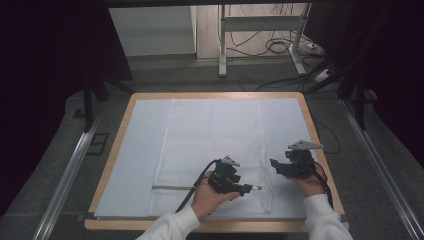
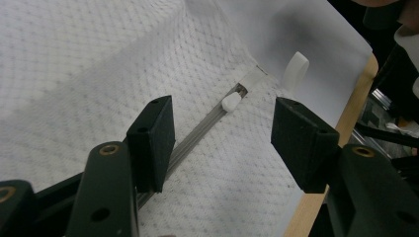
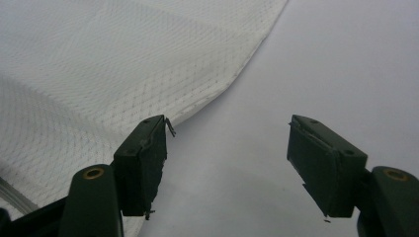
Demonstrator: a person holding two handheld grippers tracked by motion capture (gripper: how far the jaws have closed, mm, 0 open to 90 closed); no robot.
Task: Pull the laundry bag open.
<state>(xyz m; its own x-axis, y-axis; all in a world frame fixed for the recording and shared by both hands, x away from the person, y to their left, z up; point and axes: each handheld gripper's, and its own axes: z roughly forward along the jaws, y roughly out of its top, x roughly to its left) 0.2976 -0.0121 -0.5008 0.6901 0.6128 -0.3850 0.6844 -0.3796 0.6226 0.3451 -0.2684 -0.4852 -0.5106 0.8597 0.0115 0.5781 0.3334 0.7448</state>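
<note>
A white mesh laundry bag (image 1: 212, 145) lies flat on a pale sheet over the table (image 1: 320, 150), its zipper (image 1: 172, 188) running along the near end. Over that zipper hangs the left gripper (image 1: 245, 189), jaws parted with nothing between them; just ahead of them, in the left gripper view, sits the small white zipper pull (image 2: 230, 101) near the zipper's end, beside a white fabric loop (image 2: 295, 69). To the right of the bag the right gripper (image 1: 275, 166) hovers with jaws apart and empty, the bag's edge (image 3: 232, 79) just off its left jaw. The mesh looks light, soft and limp, likely to bunch when tugged; the pull, small and probably slippery, seems the place to pinch.
</note>
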